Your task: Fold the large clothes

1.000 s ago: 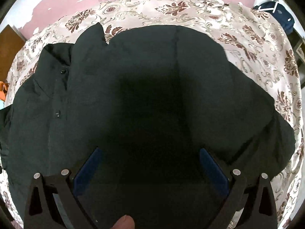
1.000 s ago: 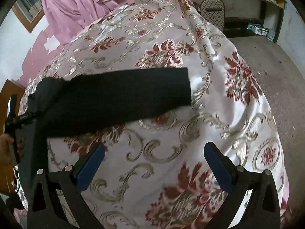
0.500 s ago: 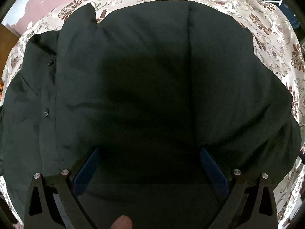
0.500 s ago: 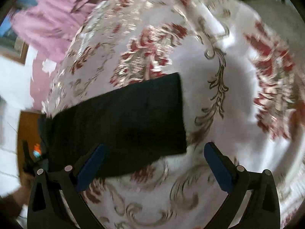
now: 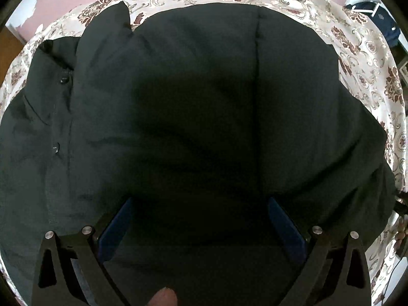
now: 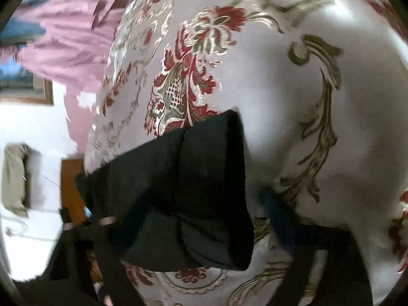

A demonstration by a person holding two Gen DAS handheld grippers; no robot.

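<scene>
A large black button-up shirt (image 5: 204, 114) lies spread on the floral bedspread (image 5: 369, 58), its collar and buttons at the left. My left gripper (image 5: 200, 229) hangs just above the shirt's body, its blue pads (image 5: 114, 227) wide apart with nothing pinched. In the blurred right wrist view the shirt's black sleeve end (image 6: 199, 183) lies on the floral bedspread (image 6: 293, 102) between my right gripper's (image 6: 204, 232) fingers. The jaws are closing around the cuff. The right blue pad (image 6: 280, 216) still stands a little off the cloth, and the left pad is hidden behind the sleeve.
Pink curtains (image 6: 63, 48) hang past the bed's far edge beside a framed window. A dark blue bag (image 5: 374, 17) sits off the bed at the upper right. A person's fingertip (image 5: 163, 298) shows at the bottom edge of the left wrist view.
My right gripper swept down and over to the sleeve end, and its jaws narrowed around it. The left gripper sank slightly closer to the shirt, still open.
</scene>
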